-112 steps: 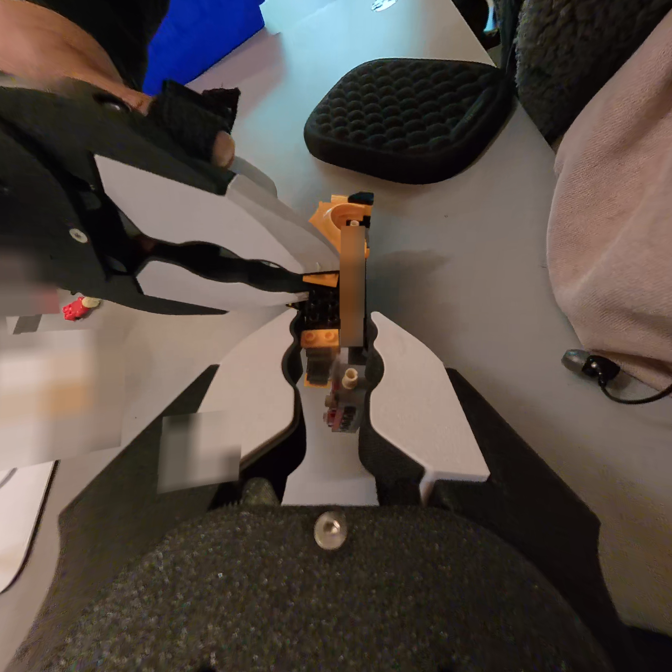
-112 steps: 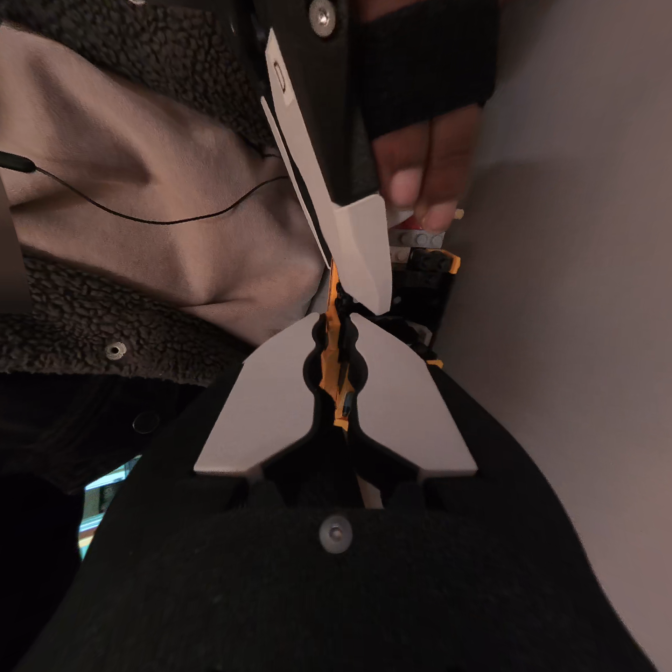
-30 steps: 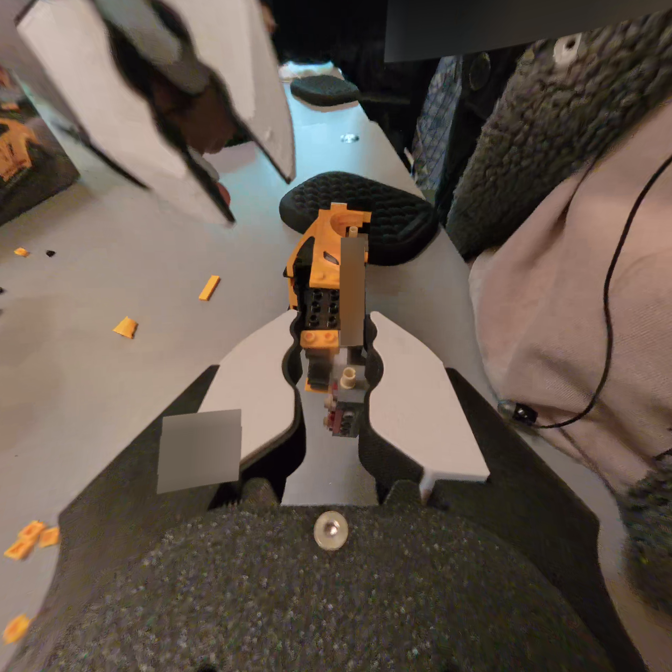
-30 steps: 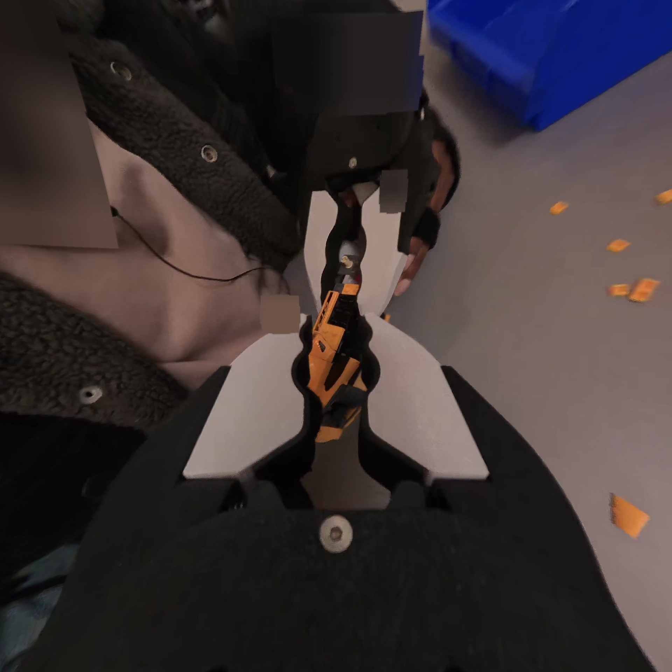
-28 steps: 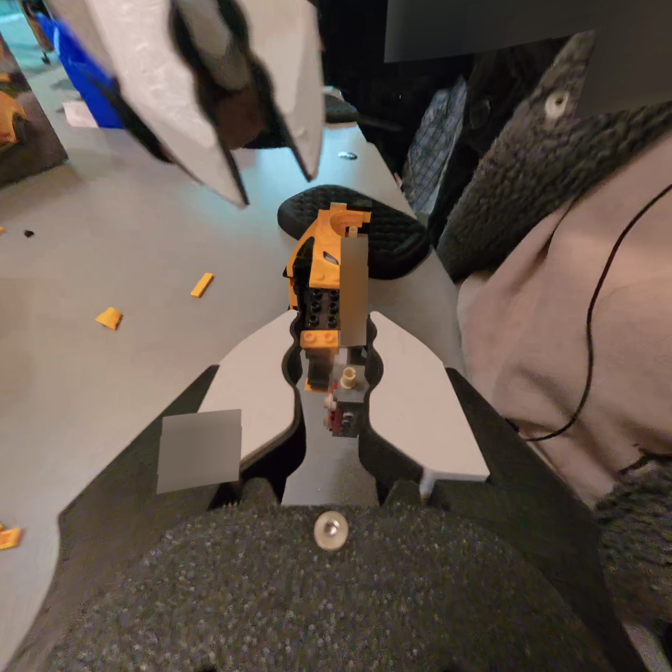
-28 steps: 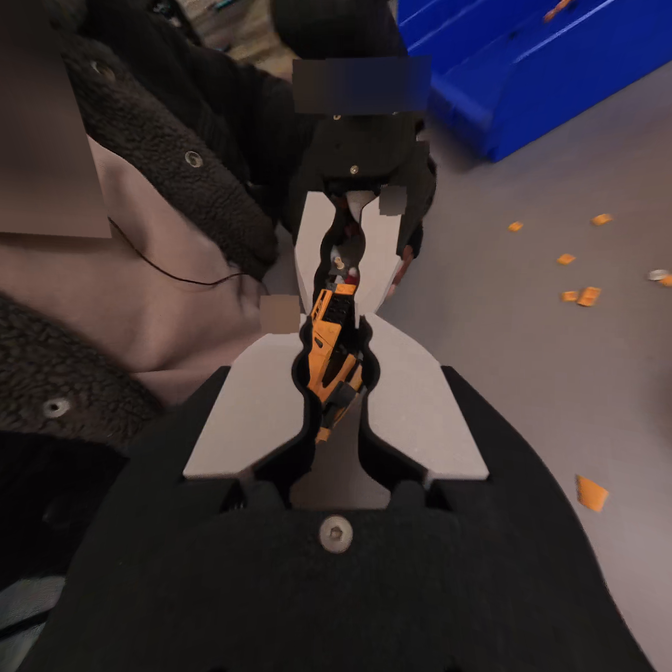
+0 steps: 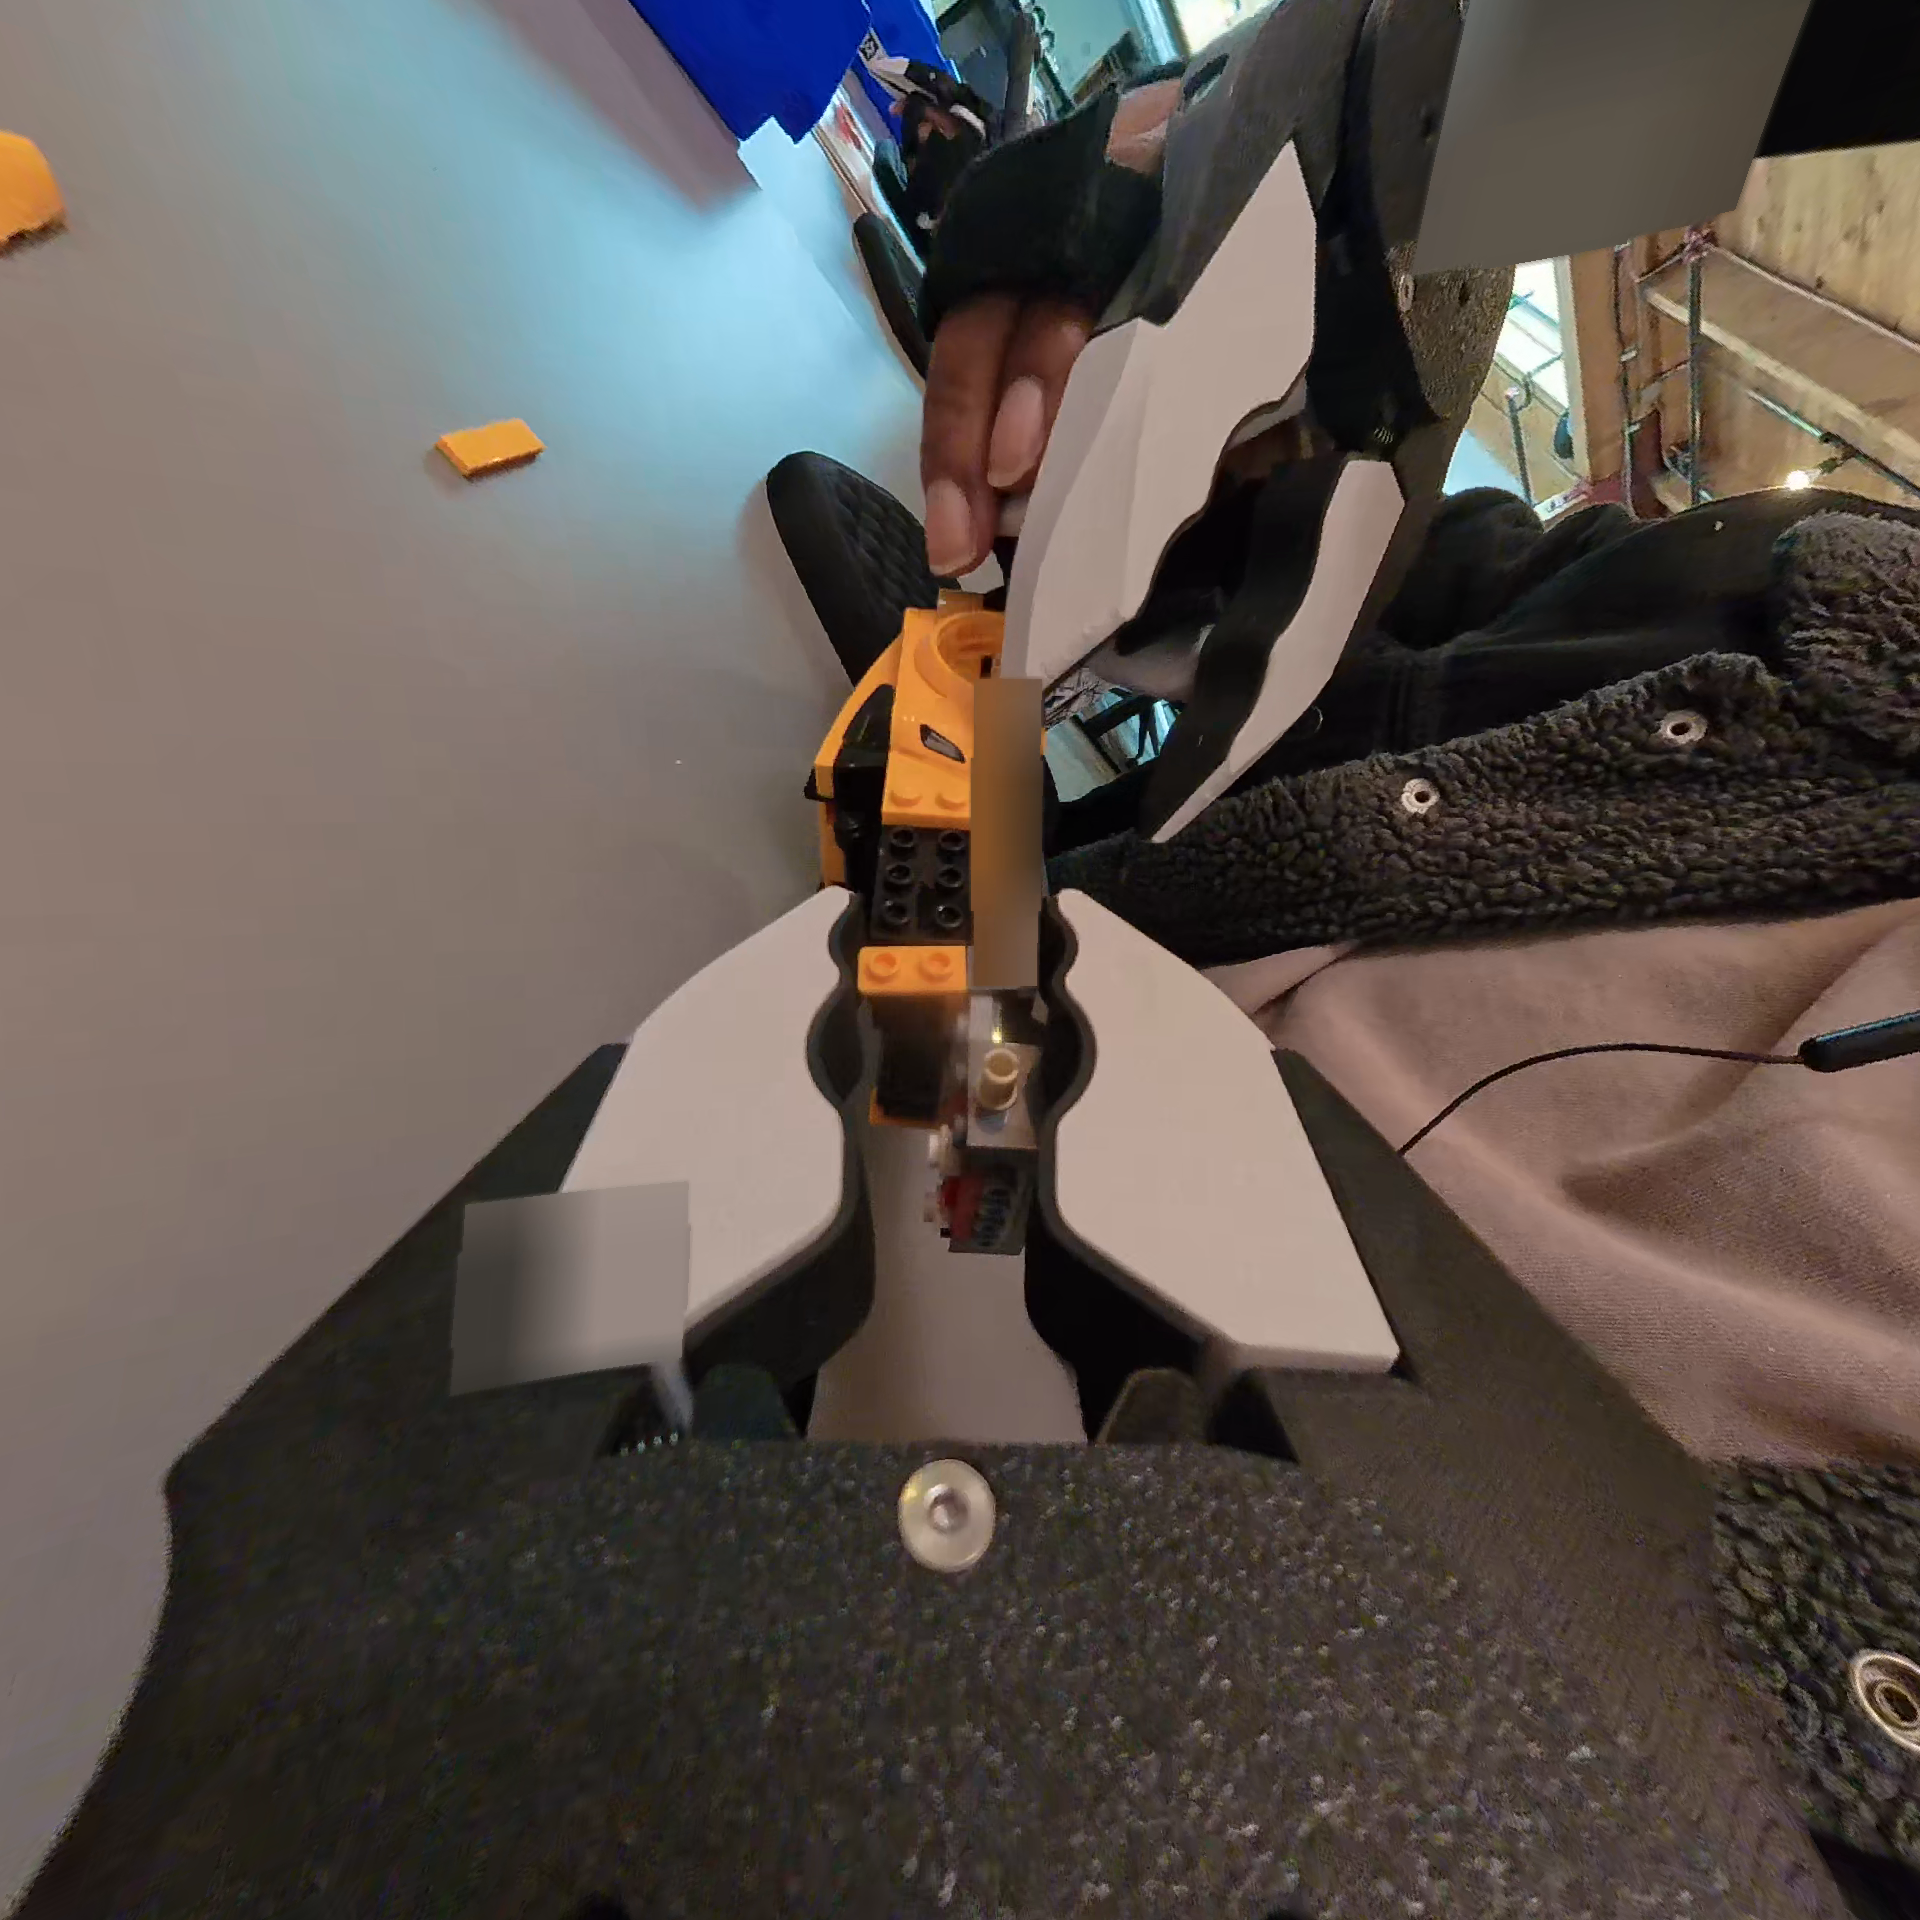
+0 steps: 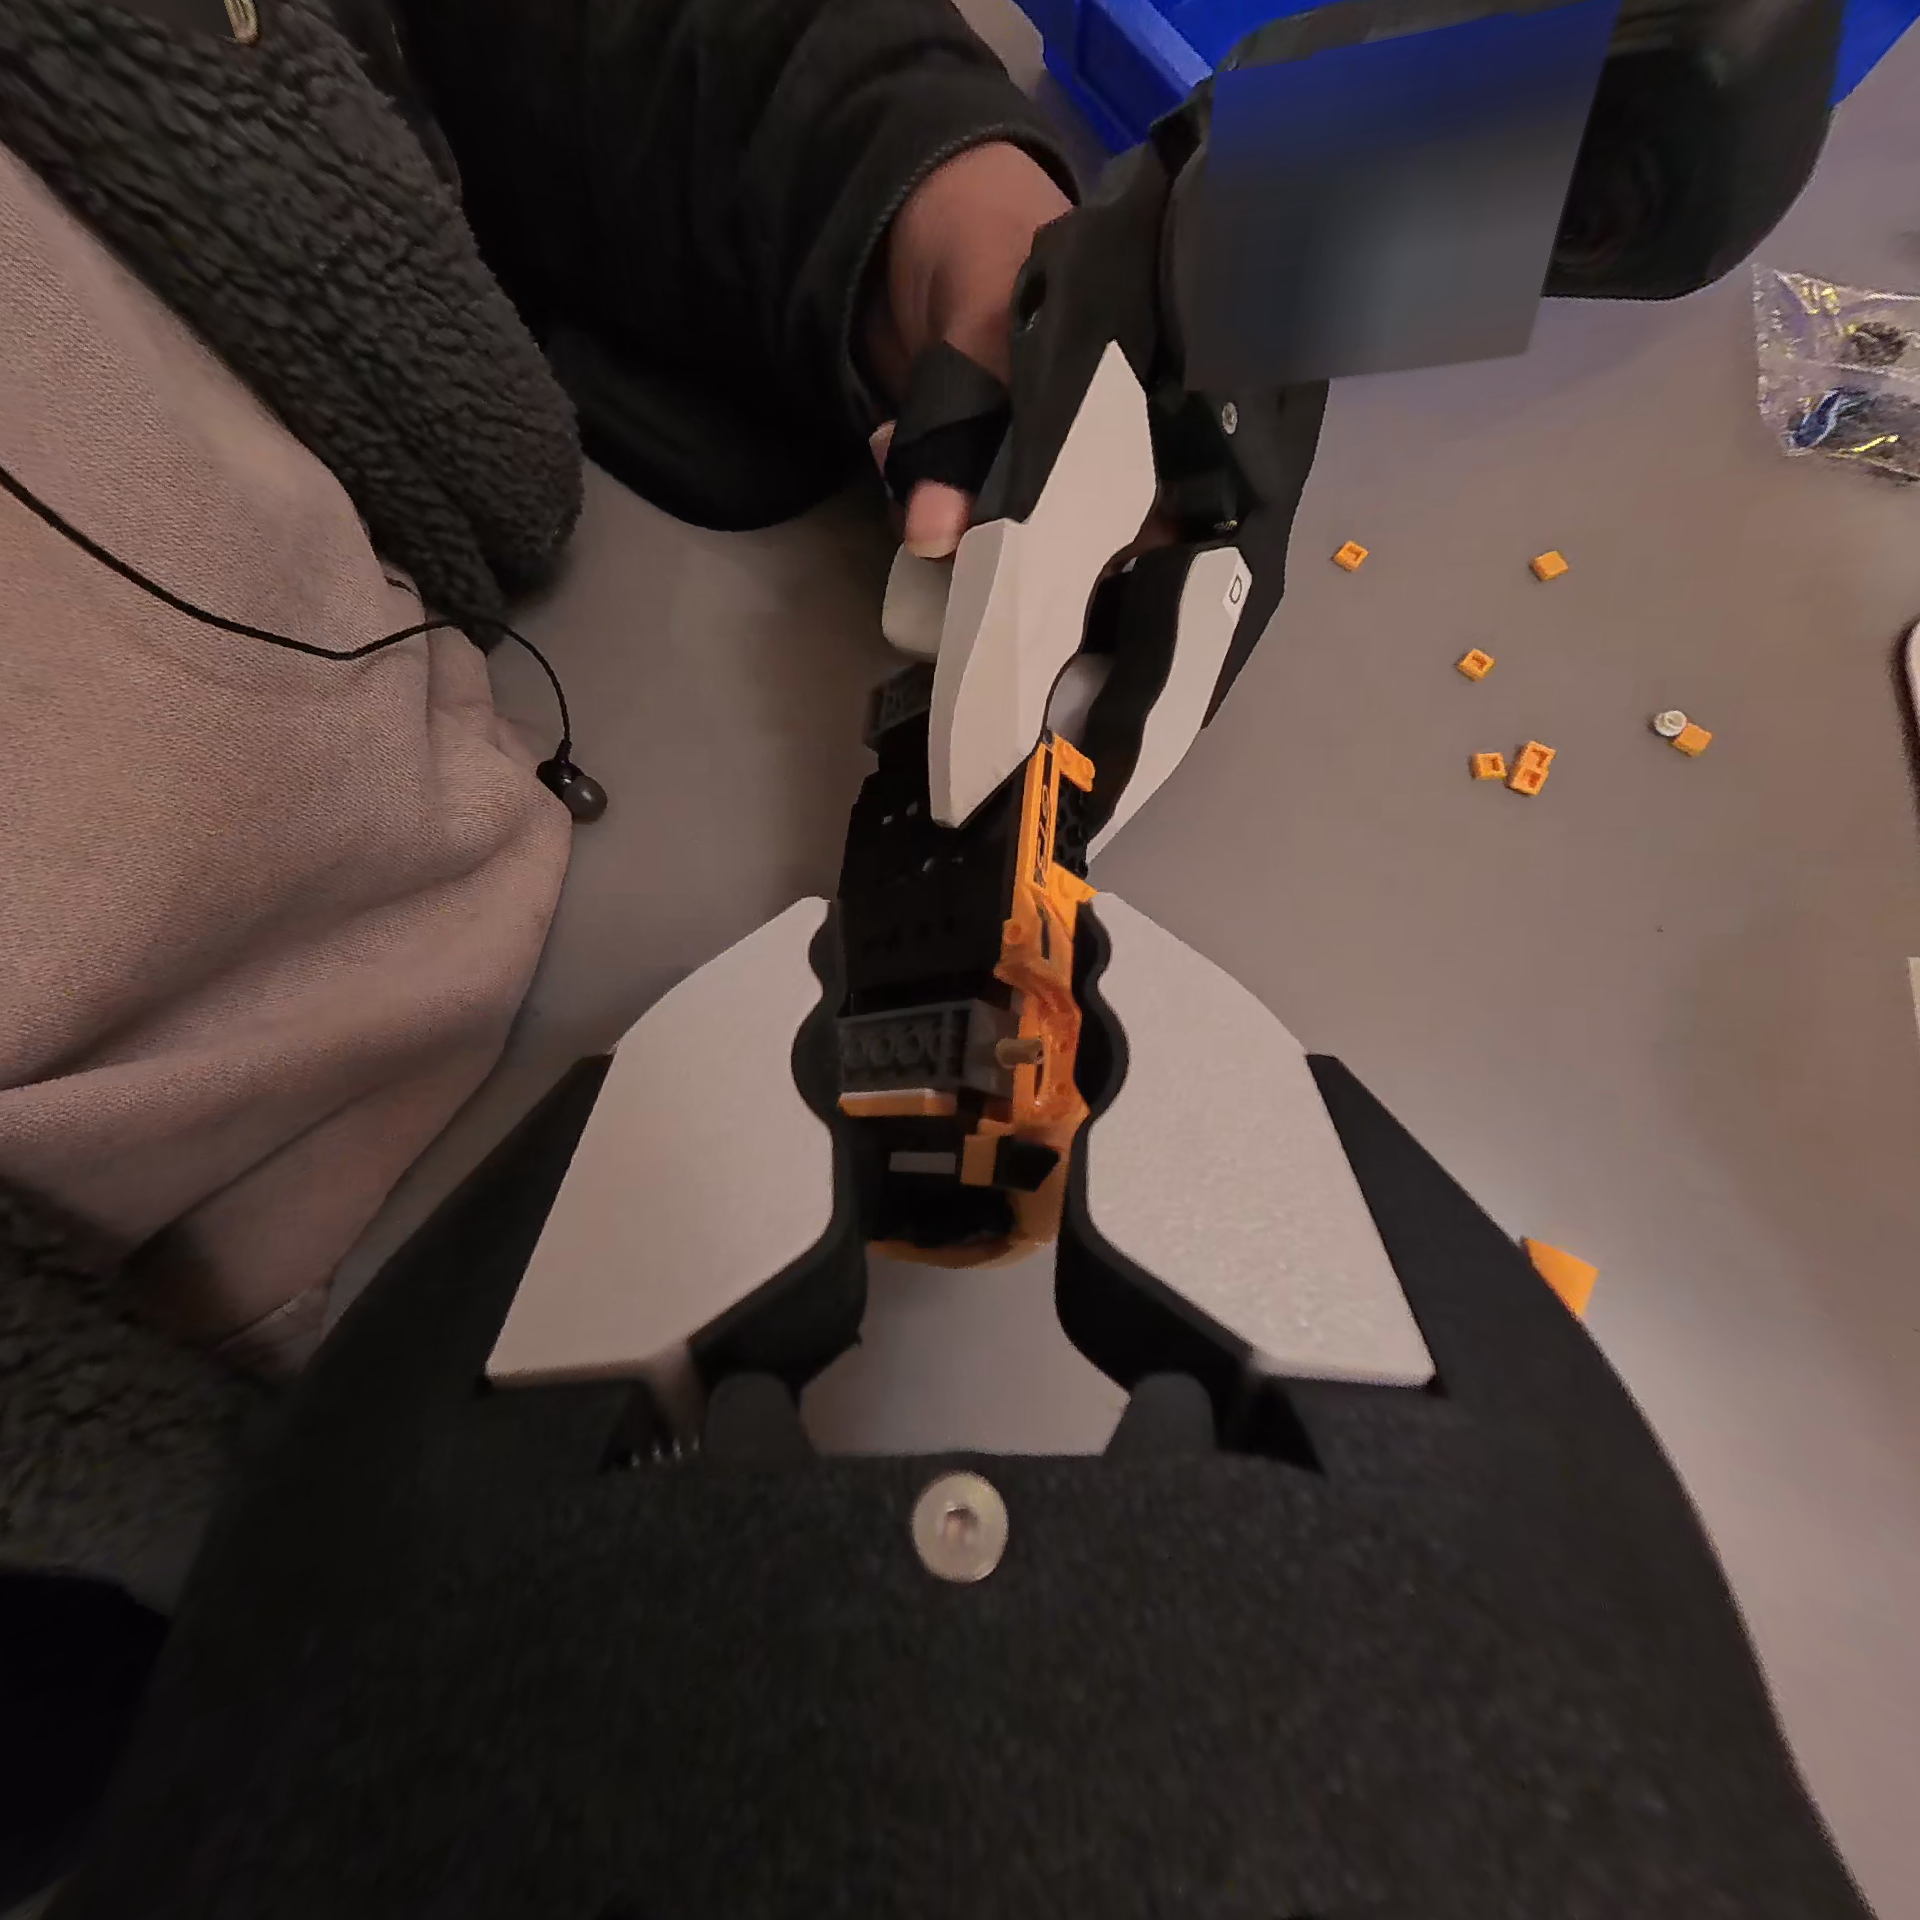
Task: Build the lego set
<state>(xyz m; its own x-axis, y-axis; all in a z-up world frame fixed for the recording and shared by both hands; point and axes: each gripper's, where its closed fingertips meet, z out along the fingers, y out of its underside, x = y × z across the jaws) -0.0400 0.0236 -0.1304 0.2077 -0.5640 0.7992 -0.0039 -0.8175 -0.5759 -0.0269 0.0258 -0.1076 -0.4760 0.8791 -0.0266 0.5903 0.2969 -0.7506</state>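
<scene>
1. The jaws of the left gripper (image 7: 951, 904) pinch an orange-and-black toy-brick car (image 7: 914, 769). A pad presses each flank of its rear half, and the grey tail end sits deep in the throat behind the tips
2. The jaws of the right gripper (image 8: 961, 904) stand wider and close on the same car from the opposite end. The rounded orange nose lies well inside them, and the pads appear to bear on the black underside and the orange side
3. The car thus bridges both pairs of jaws and is lifted off the grey table (image 7: 312, 727). The two sets of fingertips are just beside each other at its middle
4. Judged from this, a shared hold goes best with the pads flat on opposite faces, a gentle squeeze and no twisting between the hands, since studded joints may split
5. Beyond and to the right of the right jaws lie loose orange pieces (image 8: 1507, 769) and a clear bag (image 8: 1839, 384)
6. To their left lies an earphone (image 8: 571, 795) on a pale garment
7. Left of the left jaws lies an orange tile (image 7: 488, 449), and ahead of them a black mesh cushion (image 7: 831, 540)
</scene>
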